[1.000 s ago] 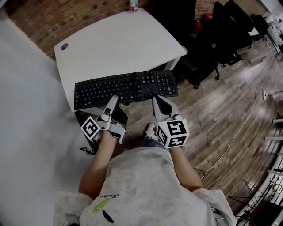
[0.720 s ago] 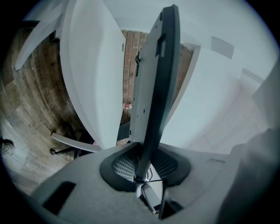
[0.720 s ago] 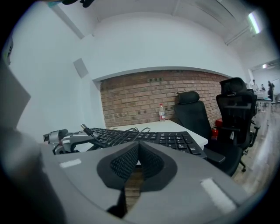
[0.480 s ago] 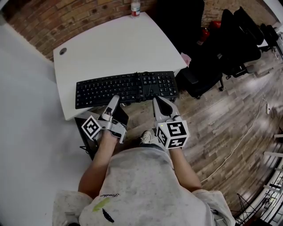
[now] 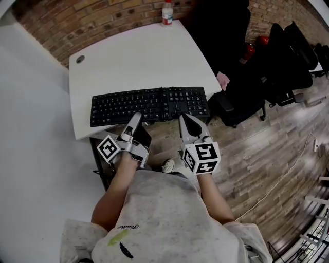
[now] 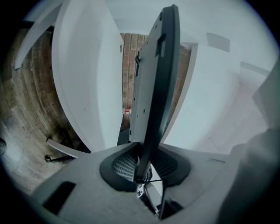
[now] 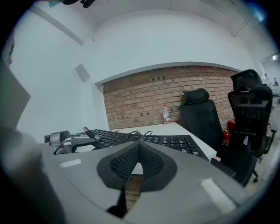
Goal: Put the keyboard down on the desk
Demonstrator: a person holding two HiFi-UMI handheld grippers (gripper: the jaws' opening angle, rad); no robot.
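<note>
A person is standing at the near side of the white counter (image 5: 139, 56) and is holding a black keyboard (image 5: 150, 104) out over it, toward 12 o'clock. The left hand-held gripper (image 5: 135, 119) is lying on its side. Its jaws are narrow and are squeezing the keyboard's thin 6 o'clock edge. The right hand-held gripper (image 5: 183, 119) is pointing at the same edge, more toward 3 o'clock. Its jaws are closed tip to tip with nothing between them. I cannot tell if it is propping the keyboard up or only touching it.

The keyboard is not lying down yet. The left gripper view is showing a gap between its bottom and the counter. Its near edge is hanging out past the counter's near edge.

To do this well, I think the person should be sliding it a bit more toward 12 o'clock. Then they should be keeping it flat, lowering it slowly, and letting go only once it is resting. The loose cable (image 7: 98, 141) is lying across the keys and should not be getting trapped underneath.

The letters on the keys are too small to read. So is the label on the bottle (image 5: 166, 12) at 12 o'clock, and the small word on the person's shirt (image 5: 154, 215).
</note>
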